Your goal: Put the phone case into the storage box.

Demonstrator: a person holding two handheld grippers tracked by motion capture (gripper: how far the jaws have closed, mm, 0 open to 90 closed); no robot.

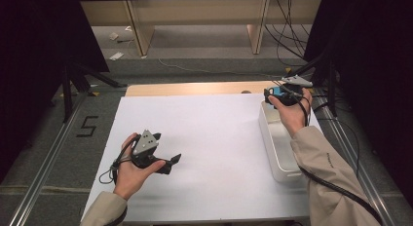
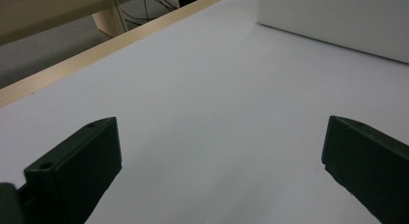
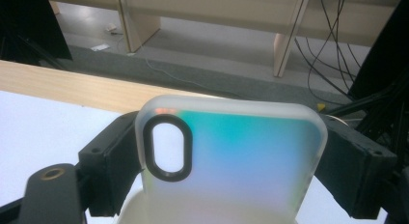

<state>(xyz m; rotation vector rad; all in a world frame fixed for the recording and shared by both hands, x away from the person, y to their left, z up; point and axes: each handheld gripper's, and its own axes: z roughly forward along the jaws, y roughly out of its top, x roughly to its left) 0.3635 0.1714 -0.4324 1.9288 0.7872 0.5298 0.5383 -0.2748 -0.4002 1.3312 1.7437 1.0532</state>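
The phone case is seen as frosted, translucent plastic with a teal sheen. The surface is covered in matt white paper, edged by pale wood; the tongs look matt black.

White sheet bare and passable, white bin blocking right edge

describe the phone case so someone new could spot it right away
Look to the white tray at the right edge of the white table. Above its far end, the right gripper holds the phone case: translucent, teal fading to pale, with a black-rimmed oval camera hole.
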